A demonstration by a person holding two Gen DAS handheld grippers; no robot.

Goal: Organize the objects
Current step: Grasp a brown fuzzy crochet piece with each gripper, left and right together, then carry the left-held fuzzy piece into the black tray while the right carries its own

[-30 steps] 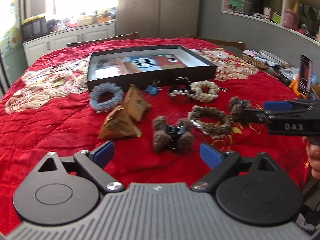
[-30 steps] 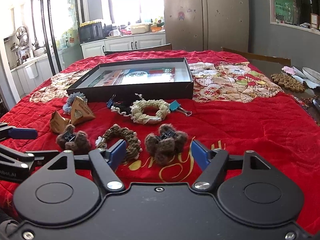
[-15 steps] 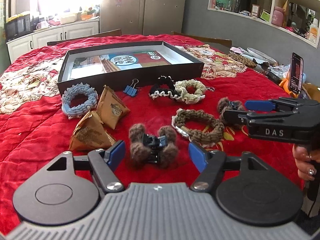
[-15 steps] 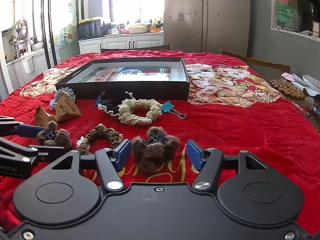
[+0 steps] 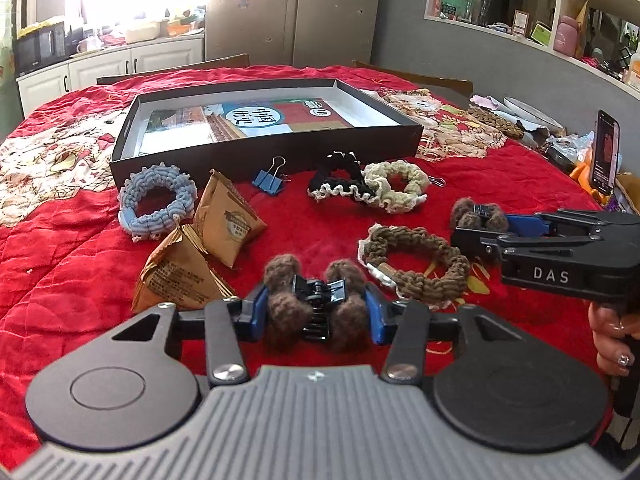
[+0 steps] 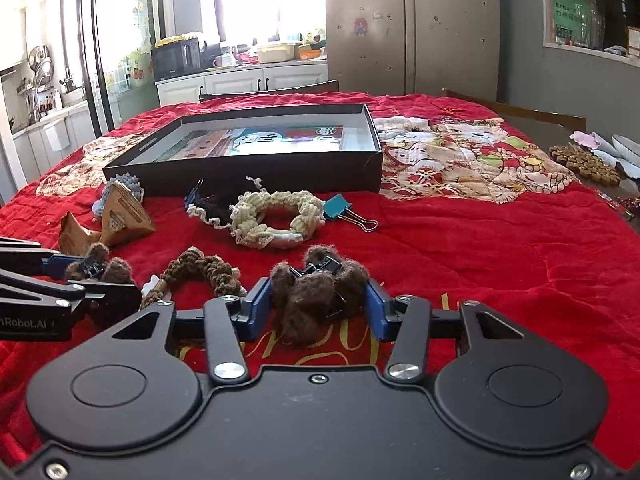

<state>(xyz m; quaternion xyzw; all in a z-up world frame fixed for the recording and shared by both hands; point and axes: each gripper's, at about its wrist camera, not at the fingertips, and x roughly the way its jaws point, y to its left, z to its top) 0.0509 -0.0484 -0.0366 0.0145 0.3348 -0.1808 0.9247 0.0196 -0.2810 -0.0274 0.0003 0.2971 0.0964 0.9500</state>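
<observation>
My left gripper is shut on a brown fuzzy hair claw on the red cloth. My right gripper is shut on a second brown fuzzy hair claw; it also shows in the left wrist view. A brown scrunchie lies between the two claws. A black open box with a picture card inside stands behind. In front of it lie a blue scrunchie, a cream scrunchie, a black-and-white scrunchie, two brown packets and a blue binder clip.
A teal binder clip lies right of the cream scrunchie. A phone stands at the table's right edge. Plates and woven coasters sit at the far right. Chairs stand behind the table.
Both grippers have moved forward and down, and each has closed its jaws on a brown hair claw.
</observation>
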